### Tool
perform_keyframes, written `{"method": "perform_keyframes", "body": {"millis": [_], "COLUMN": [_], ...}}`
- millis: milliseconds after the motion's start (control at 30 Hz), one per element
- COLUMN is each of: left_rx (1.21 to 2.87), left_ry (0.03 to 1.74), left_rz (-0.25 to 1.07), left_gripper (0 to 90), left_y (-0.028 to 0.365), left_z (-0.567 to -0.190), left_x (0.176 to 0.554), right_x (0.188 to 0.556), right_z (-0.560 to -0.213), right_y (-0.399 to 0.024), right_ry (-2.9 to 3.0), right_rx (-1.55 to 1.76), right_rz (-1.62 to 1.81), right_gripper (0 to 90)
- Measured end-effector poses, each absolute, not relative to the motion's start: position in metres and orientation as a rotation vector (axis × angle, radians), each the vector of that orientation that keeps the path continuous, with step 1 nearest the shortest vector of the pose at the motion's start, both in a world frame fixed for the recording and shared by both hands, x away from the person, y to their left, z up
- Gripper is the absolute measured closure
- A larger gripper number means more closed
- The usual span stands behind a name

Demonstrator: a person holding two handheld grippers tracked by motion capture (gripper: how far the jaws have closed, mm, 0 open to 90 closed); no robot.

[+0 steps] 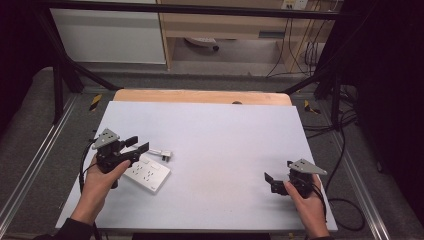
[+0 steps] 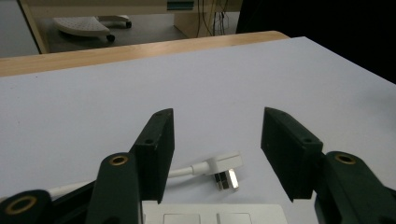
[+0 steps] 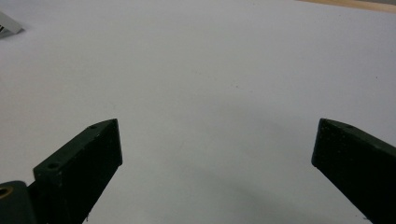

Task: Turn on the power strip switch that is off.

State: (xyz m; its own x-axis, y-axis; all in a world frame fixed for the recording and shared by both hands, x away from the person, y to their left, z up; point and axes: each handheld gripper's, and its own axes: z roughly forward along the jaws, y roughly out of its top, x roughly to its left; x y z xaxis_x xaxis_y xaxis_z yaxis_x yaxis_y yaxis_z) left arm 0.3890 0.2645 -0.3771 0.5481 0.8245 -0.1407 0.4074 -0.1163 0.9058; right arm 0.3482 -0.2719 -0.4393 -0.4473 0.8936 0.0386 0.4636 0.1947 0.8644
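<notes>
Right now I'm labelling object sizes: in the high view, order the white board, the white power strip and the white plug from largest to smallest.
1. White board
2. White power strip
3. White plug

A white board covers the tabletop (image 1: 220, 140), and a strip of bare wood shows along its far edge. Beyond the tabletop, a light wooden cabinet (image 1: 225, 25) stands against the back, next to a white panel (image 1: 107, 37). A white wheeled base (image 1: 202, 42) sits on the grey floor under the cabinet. Black cables (image 1: 300, 45) hang at the cabinet's right side. A black frame (image 1: 60, 75) stands around the tabletop, with yellow-and-black tape (image 1: 95, 101) near its legs.
</notes>
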Motion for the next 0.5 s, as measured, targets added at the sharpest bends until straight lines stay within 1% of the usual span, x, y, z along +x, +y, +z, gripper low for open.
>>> {"method": "perform_keyframes", "body": {"millis": [100, 500], "left_rx": [1.736, 1.775], "left_ry": [1.027, 1.038], "left_rz": [0.487, 0.452], "left_gripper": [49.4, 60.8], "left_y": [0.263, 0.259], "left_z": [-0.380, -0.396], "left_x": [0.389, 0.393], "right_x": [0.348, 0.349], "right_z": [-0.440, -0.440], "right_y": [-0.272, -0.272], "right_ry": [1.997, 1.998], "right_rx": [1.260, 1.259], "right_rz": [1.179, 1.180], "right_gripper": [2.1, 2.2]}}
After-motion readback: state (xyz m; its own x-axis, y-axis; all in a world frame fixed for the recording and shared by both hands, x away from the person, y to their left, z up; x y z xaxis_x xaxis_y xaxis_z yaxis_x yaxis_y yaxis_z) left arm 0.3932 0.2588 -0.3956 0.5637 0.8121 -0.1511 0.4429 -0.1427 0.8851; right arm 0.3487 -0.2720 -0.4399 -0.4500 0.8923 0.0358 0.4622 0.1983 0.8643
